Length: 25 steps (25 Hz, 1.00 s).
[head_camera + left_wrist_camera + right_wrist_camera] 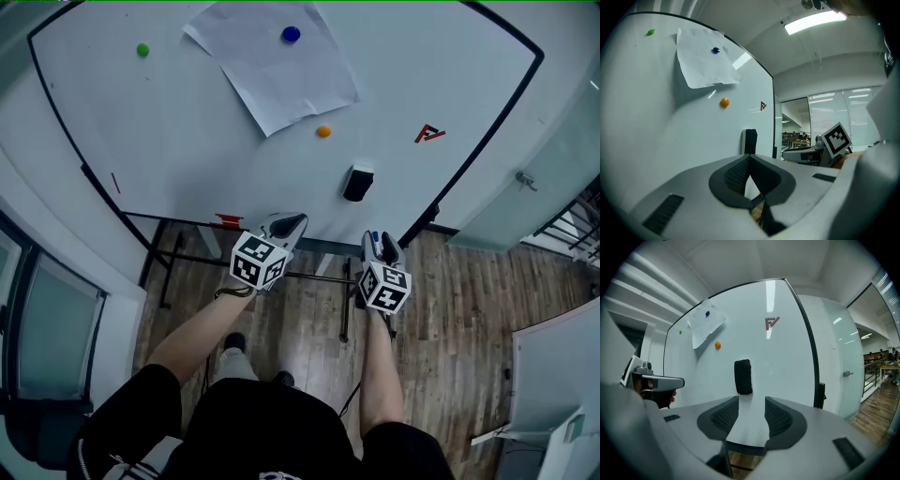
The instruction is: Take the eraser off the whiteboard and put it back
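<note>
The black rectangular eraser (358,182) sits on the white whiteboard (169,141) near its bottom edge, toward the right corner, below the small round orange magnet (323,131). The right tongs (752,414) point at it from just short of the board, jaws spread with nothing between them. The left tongs (749,159) are pressed together and empty, near the same bottom edge.

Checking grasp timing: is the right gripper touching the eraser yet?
Apart. The right gripper view shows the right gripper with its jaws open, only bare whiteboard between them, and the eraser beyond their tips across a clear gap.
</note>
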Tool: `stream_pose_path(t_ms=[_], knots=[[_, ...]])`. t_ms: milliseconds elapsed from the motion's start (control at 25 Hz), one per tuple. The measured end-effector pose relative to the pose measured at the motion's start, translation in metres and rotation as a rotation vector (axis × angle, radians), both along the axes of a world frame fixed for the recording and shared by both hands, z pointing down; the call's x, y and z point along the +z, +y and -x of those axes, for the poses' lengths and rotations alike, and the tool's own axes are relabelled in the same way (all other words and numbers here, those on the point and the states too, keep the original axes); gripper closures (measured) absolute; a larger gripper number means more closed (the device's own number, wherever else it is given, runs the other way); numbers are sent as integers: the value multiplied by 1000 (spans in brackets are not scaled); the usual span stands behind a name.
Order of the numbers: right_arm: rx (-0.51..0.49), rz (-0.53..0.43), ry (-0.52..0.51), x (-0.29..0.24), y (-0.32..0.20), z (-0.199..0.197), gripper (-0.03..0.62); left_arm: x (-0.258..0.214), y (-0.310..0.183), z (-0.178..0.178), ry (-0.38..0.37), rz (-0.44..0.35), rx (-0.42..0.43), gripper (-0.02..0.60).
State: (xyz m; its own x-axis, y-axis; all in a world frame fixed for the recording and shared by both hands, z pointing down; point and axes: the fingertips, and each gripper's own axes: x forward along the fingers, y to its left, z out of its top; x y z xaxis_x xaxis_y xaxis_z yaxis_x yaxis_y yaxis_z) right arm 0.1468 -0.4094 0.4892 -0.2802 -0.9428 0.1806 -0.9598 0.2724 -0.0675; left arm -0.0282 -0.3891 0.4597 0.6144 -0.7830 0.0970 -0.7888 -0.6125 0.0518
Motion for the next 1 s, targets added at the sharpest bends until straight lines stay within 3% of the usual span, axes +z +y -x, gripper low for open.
stream_pose_path(t_ms=[160, 480, 1000], knots=[[-15, 1, 5, 4, 15, -2, 472, 7, 14, -5, -5, 9, -5, 566], [-18, 4, 42, 11, 38, -6, 534, 13, 32, -10, -3, 11, -17, 566], [-45, 15, 56, 19, 57, -1, 565, 23, 50, -3, -6, 20, -42, 566]])
